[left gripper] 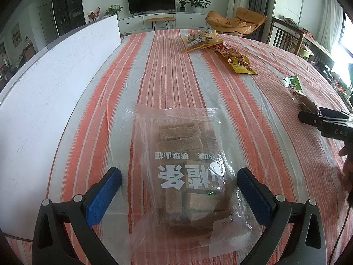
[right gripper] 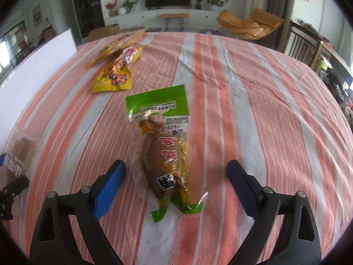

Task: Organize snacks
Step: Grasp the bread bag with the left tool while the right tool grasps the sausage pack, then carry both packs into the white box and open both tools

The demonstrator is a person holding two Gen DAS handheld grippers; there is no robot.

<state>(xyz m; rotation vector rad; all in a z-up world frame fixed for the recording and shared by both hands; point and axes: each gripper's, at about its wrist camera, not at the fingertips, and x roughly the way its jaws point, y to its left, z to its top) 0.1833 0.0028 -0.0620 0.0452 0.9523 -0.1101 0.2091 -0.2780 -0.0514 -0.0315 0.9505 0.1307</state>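
A clear bag of brown hawthorn bars lies flat on the striped tablecloth, between the wide-apart blue pads of my open left gripper, which do not press on it. In the right wrist view a green-topped packet with a brown drumstick lies between the spread fingers of my open right gripper, untouched. The same packet shows at the right of the left wrist view, just beyond the right gripper's black body. The bar bag appears at the far left of the right wrist view.
Two yellow snack bags lie further back on the cloth, also seen as yellow bags in the right wrist view. A white board stands along the table's left edge. Chairs stand beyond the far right side.
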